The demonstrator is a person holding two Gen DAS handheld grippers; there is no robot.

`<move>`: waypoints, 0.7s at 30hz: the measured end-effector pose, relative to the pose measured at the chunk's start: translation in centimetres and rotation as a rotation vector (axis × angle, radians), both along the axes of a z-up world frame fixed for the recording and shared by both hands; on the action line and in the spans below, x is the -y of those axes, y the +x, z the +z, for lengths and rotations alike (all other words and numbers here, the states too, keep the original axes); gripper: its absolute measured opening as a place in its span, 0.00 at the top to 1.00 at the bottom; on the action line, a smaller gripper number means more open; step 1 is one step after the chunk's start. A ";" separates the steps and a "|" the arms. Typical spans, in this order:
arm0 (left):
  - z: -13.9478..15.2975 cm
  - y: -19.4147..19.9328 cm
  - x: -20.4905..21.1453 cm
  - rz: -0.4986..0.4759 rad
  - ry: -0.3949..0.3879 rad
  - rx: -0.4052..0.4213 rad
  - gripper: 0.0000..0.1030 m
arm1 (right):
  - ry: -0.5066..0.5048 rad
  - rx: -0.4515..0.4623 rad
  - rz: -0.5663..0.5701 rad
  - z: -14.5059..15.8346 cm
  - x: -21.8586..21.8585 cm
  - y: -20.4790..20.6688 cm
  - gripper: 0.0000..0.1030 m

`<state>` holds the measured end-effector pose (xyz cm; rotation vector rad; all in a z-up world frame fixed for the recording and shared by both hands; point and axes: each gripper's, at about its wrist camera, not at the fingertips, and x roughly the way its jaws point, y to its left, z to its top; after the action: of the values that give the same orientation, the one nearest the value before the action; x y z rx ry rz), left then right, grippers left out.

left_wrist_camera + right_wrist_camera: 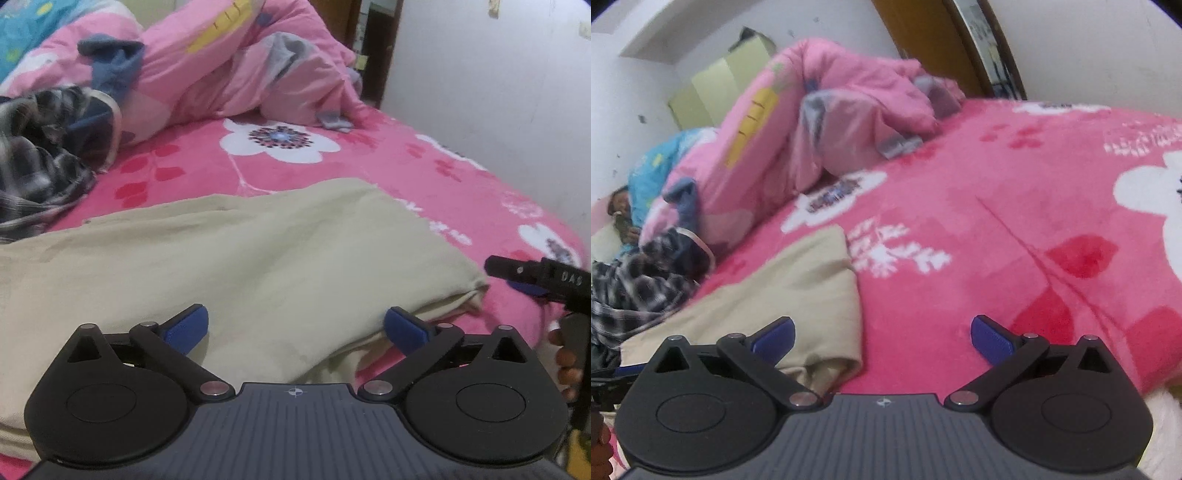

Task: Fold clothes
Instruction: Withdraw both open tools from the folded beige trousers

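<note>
White "DAS"-like letters, mirrored and blurred, on the right gripper [524, 275].

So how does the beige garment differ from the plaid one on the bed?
The beige garment is plain and lies spread fairly flat in front of both grippers; the plaid garment is dark checked and crumpled in a heap further back. Both rest on the pink floral blanket, and neither is gripped.

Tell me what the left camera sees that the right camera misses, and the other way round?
Only the left view shows the right gripper itself, at the beige garment's corner, with fingers of the hand holding it. Only the right view shows a pale green cupboard and a person lying at the far end of the bed. Both show the beige garment, the crumpled plaid shirt, the pink quilt and the flowered pink blanket; each camera's own blue fingers are spread open, the left gripper over the garment.
</note>
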<state>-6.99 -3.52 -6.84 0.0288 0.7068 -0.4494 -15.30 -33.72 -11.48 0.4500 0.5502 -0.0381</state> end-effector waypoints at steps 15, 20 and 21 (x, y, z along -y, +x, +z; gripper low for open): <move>-0.5 -0.4 -0.6 0.025 -0.005 -0.036 0.00 | -0.015 -0.063 -0.017 0.2 -0.4 0.7 0.00; -0.3 -0.5 -0.9 0.031 -0.019 -0.041 0.00 | -0.001 -0.057 -0.015 0.3 -0.2 0.6 0.00; -0.3 -0.5 -1.0 0.033 -0.022 -0.043 0.00 | -0.001 -0.056 -0.014 0.3 -0.1 0.5 0.00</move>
<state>-7.49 -2.53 -7.12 -0.0133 0.7434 -0.4272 -14.75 -33.57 -11.22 0.4530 0.6021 -0.0647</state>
